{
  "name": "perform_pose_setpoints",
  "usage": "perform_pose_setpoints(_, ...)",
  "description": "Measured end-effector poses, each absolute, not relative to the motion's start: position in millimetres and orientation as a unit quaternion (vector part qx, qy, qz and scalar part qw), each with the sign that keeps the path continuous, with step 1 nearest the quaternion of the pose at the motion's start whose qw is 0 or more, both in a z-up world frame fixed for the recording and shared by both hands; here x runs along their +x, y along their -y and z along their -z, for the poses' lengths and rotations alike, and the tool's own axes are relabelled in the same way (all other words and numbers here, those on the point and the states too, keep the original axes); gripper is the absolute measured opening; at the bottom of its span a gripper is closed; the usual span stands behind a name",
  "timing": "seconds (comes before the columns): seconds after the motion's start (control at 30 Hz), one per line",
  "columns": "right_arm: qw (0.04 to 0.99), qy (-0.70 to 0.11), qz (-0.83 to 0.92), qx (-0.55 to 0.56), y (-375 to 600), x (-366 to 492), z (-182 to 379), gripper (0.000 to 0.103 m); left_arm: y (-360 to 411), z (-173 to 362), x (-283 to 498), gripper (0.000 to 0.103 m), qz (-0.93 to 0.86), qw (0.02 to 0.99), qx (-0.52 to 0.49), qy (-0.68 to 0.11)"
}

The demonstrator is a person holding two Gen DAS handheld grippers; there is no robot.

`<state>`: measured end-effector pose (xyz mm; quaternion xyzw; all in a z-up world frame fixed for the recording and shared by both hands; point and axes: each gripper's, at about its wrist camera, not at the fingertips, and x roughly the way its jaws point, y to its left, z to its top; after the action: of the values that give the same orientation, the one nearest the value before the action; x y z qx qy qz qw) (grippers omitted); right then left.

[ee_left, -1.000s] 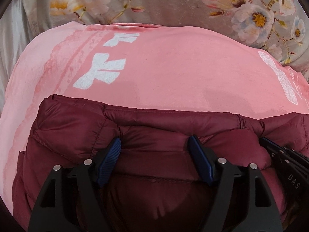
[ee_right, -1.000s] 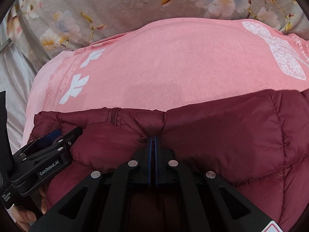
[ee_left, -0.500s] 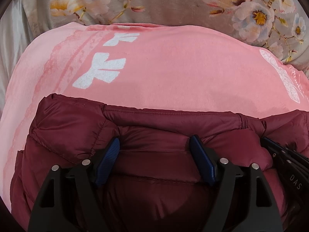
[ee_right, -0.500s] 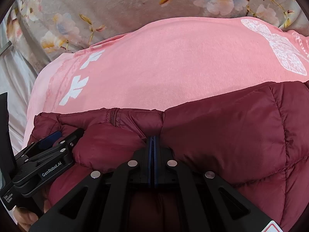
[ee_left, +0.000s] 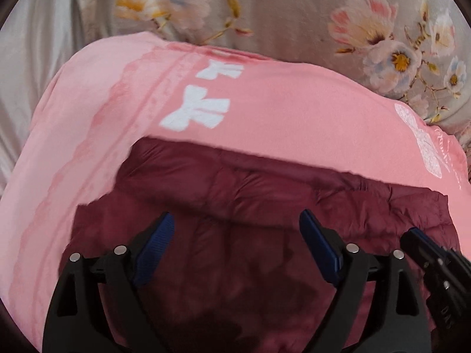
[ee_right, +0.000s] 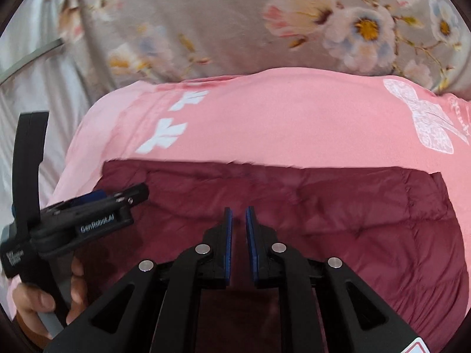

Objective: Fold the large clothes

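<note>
Jacket [ee_left: 265,206], maroon and quilted, lay folded on the pink blanket [ee_left: 279,111], near its front edge, over a floral bedsheet [ee_right: 206,29]. We saw the left gripper [ee_left: 237,235] spread wide, having just been opening, nothing clamped. Right gripper [ee_right: 238,223] had just cracked open slightly, nothing between its pads.

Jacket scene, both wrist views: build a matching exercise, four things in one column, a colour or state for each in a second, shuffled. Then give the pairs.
1. jacket
2. blanket
3. left tongs
4. right tongs

A. pink with white bows
B. jaws wide apart
C. dark red, quilted
D. jaws slightly apart, nothing between

Pairs: 1-C, 2-A, 3-B, 4-D
</note>
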<state>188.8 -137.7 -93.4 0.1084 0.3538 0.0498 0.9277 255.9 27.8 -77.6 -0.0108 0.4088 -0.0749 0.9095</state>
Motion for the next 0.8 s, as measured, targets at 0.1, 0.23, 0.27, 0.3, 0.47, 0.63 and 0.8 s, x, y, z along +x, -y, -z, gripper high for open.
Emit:
perform_pose_setpoints(0.1, 0.916, -0.38, -0.052, 0.118, 124, 186, 115, 0.012, -48, 88, 244, 0.085, 0.058, 0.909, -0.012, -0.414)
perform_pose_setpoints(0.23, 0.922, -0.371, -0.037, 0.106, 115, 181, 132, 0.011, -58, 104, 234, 0.086, 0.048, 0.914, 0.003, -0.404)
perform_pose_setpoints(0.27, 0.924, -0.369, -0.034, 0.098, 113, 180, 134, 0.011, -57, 106, 233, 0.086, 0.047, 0.915, 0.006, -0.4)
perform_pose_setpoints(0.3, 0.924, -0.368, -0.032, 0.094, 111, 180, 135, 0.011, -54, 110, 232, 0.088, 0.043, 0.918, 0.015, -0.393)
perform_pose_setpoints(0.47, 0.923, -0.37, -0.033, 0.098, 114, 182, 139, 0.011, -52, 115, 232, 0.09, 0.035, 0.918, 0.025, -0.394)
perform_pose_setpoints(0.63, 0.922, -0.363, -0.033, 0.128, 114, 147, 127, 0.012, -62, 108, 217, 0.09, 0.039, 0.916, 0.016, -0.4)
perform_pose_setpoints(0.8, 0.925, -0.364, -0.045, 0.1, 99, 106, 130, 0.011, -89, 92, 175, 0.09, 0.044, 0.913, -0.005, -0.406)
